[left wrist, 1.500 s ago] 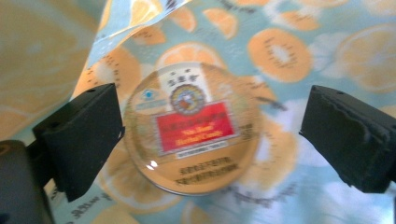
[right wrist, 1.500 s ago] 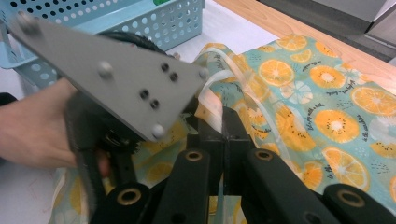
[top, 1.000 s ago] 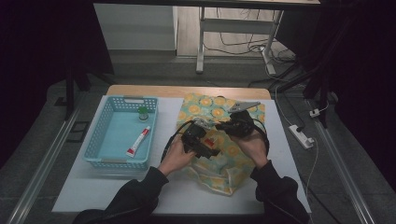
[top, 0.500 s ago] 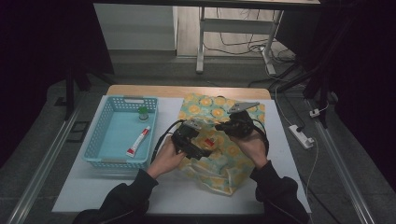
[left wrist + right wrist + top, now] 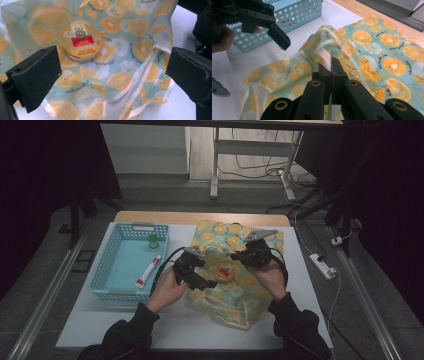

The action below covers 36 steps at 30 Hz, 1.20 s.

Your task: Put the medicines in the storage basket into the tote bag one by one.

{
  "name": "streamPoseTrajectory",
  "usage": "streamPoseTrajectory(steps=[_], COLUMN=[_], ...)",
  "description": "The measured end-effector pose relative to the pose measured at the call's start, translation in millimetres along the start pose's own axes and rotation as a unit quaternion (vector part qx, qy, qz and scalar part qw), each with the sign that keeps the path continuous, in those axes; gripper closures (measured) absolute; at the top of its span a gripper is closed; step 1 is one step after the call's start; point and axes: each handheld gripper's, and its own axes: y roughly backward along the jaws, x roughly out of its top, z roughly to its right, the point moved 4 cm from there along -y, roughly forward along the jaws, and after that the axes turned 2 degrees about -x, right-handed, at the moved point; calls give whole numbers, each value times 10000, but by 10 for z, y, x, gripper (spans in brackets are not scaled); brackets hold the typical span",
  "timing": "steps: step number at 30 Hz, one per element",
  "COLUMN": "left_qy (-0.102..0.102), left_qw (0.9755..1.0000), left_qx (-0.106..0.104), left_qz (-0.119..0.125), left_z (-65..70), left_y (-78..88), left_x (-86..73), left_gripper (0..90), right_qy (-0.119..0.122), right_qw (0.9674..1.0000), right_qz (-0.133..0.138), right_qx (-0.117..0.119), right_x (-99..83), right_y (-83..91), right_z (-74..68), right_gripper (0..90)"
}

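The thin orange-slice-printed turquoise bag [image 5: 235, 285] lies on your white table [image 5: 90, 320], a round gold tin [image 5: 81, 43] inside – your right gripper [image 5: 331, 66] is clamped on its pale handle, your left gripper [image 5: 112, 75] hangs wide open above it, beside the blue perforated basket [image 5: 107, 270]

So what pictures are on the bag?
Orange and kiwi slices on pale teal; the bag shows best in the left gripper view.

Teal bag [image 5: 235, 285] with orange citrus-slice print; light blue basket [image 5: 112, 265].
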Motion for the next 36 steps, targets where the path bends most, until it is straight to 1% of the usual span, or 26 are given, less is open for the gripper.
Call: streamPoseTrajectory(steps=[3, 5, 6, 9, 11, 13, 18, 22, 28, 33, 36], left_qy=[2, 8, 15, 28, 108, 197, 312, 404, 567, 716, 792], left_qw=[10000, 9998, 9997, 9992, 9989, 9984, 9969, 9960, 9928, 9903, 9880], left_qx=[95, 158, 217, 372, 433, 485, 691, 779, 1049, 1184, 1318], left_qz=[6, 82, 120, 132, 151, 231, 198, 143, 120, 119, 140], left_z=[-8, -16, -22, -47, -79, -116, -190, -240, -359, -438, -502], left_y=[56, 110, 139, 216, 280, 331, 432, 527, 683, 807, 895], left_x=[-21, -30, -36, -67, -99, -130, -209, -261, -363, -442, -491], left_gripper=[0, 0, 0, 0, 1, 2, 1, 1, 1, 1, 2], right_qy=[23, 25, 25, 27, 30, 25, 27, 25, 15, 15, 16], right_qw=[10000, 10000, 10000, 10000, 10000, 10000, 10000, 10000, 10000, 10000, 10000], right_qz=[11, 14, 16, -1, -13, -15, -27, -41, -45, -51, -43], right_qx=[5, 13, 12, 31, 42, 49, 59, 78, 76, 74, 68], right_x=[6, 8, 7, 1, -2, -4, -7, -15, -17, -20, -20], right_y=[14, 20, 20, 16, 12, 9, 7, 4, 10, 16, 19], right_z=[-8, -14, -17, -23, -27, -28, -31, -29, -25, -19, -14], right_gripper=[892, 892, 892, 892, 892, 892, 892, 892, 892, 892, 892])
